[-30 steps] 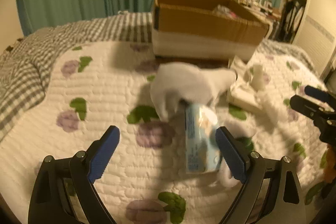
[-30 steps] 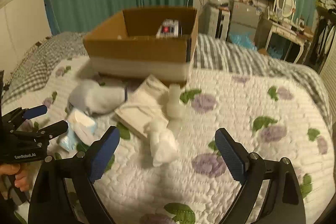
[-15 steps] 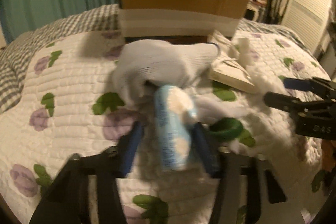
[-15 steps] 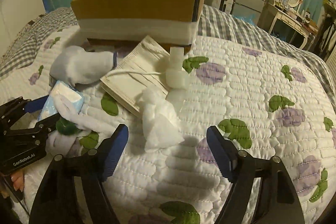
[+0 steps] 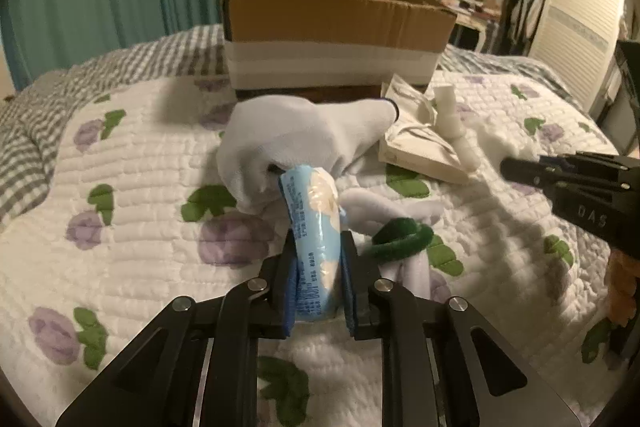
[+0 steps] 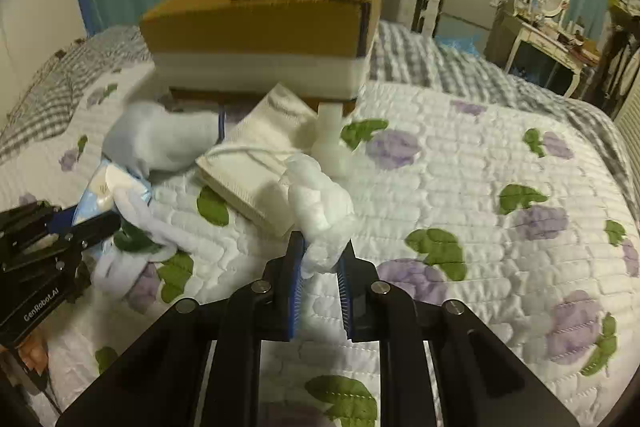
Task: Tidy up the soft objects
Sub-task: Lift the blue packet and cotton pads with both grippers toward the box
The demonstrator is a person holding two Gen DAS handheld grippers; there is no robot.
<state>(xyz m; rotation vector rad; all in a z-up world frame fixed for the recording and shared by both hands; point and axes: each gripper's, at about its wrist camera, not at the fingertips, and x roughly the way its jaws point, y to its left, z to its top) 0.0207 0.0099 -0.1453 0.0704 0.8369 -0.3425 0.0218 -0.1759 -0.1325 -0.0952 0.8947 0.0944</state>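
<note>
While both claws are already clamped, the step in hand looks like lifting two soft items off the white quilted bedspread with purple flowers [image 5: 132,163] and carrying them to the open brown cardboard box [image 5: 336,23] at the far side. On the left, the left gripper [image 5: 318,283] has its blue pads pressed onto a pale blue plastic packet of tissues [image 5: 316,227], whose far end touches a white fabric glove [image 5: 304,139]; lifting straight up should keep the glove from dragging along. A dark green fuzzy hair ring [image 5: 402,239] lies just beside the packet, on a white cloth strip. Further right, the right gripper [image 6: 320,267] pinches the lower edge of a crumpled white tissue wad [image 6: 320,203], near a flat cream packet of face masks [image 6: 256,167]. That grip looks shallow, so a slow, level carry seems wise.
</note>
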